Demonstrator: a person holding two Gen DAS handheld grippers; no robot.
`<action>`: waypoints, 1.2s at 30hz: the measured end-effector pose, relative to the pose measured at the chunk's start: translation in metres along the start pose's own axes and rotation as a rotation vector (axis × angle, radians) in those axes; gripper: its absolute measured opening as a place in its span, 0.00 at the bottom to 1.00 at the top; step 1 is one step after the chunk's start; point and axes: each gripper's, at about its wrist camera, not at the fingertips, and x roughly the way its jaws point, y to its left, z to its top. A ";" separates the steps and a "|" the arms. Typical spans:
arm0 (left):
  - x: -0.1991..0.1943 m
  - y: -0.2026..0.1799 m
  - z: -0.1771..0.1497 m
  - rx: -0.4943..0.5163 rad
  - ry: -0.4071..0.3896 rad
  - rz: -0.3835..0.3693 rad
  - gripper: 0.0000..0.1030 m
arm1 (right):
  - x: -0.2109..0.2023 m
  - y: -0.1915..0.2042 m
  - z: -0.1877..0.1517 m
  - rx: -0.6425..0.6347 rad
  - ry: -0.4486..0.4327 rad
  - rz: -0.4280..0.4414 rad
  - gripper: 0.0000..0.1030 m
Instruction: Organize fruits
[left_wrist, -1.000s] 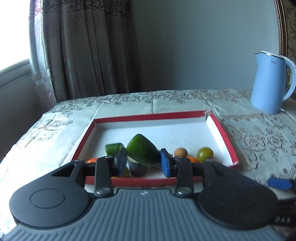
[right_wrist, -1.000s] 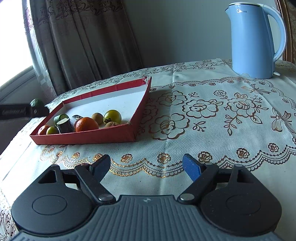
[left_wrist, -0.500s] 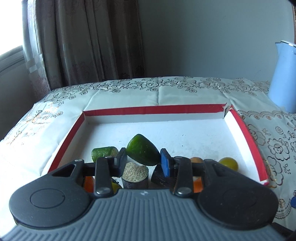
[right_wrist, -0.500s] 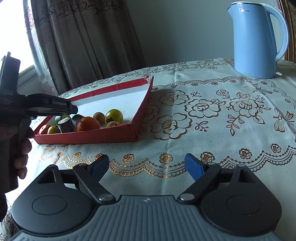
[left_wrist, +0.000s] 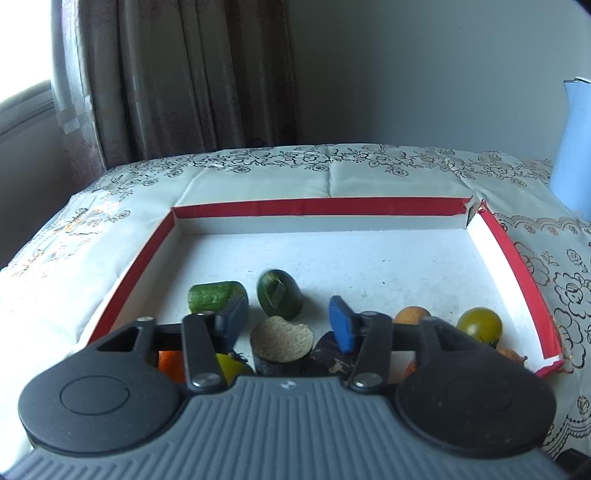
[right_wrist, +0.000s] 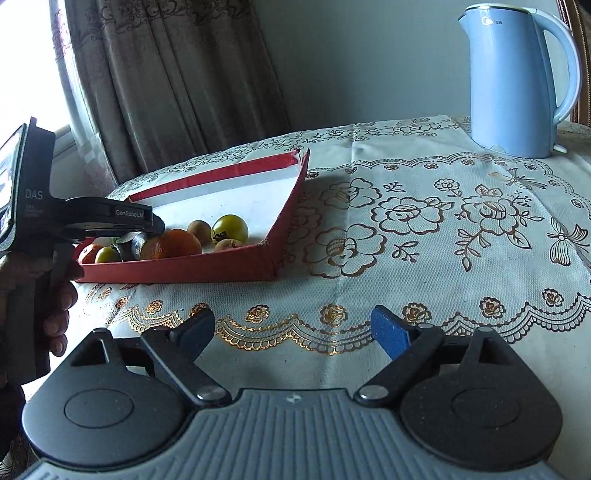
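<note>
Left gripper (left_wrist: 291, 319): we have just been opening our jaws; they stand partly apart over the near end of the tray, released, with nothing pressed between the pads.
Green fruit (left_wrist: 279, 293): dark, glossy and rounded, it lies free on the tray floor just beyond our left pads, between them in view; its blunt end faces us and its long axis runs away toward the far wall.
Cucumber piece (left_wrist: 216, 295): a short green cylinder just left of the fruit, long axis across the tray.
Tray (left_wrist: 317, 206): shallow card, red rim, white rough floor; other small round fruits crowd its near edge.
Right gripper (right_wrist: 291, 328): we hold it wide open and empty above the lace-patterned cloth (right_wrist: 424, 221), well apart from the tray.
Kettle (right_wrist: 517, 77): smooth pale blue, upright at the far right.
</note>
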 end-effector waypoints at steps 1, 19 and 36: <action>-0.004 0.000 -0.001 0.006 -0.010 0.008 0.59 | 0.000 0.000 0.000 0.000 0.000 0.000 0.89; -0.134 0.045 -0.056 -0.085 -0.075 0.056 1.00 | -0.006 0.022 -0.002 -0.110 -0.003 -0.124 0.90; -0.182 0.064 -0.103 -0.148 -0.062 0.080 1.00 | -0.044 0.131 -0.050 -0.162 -0.042 -0.217 0.92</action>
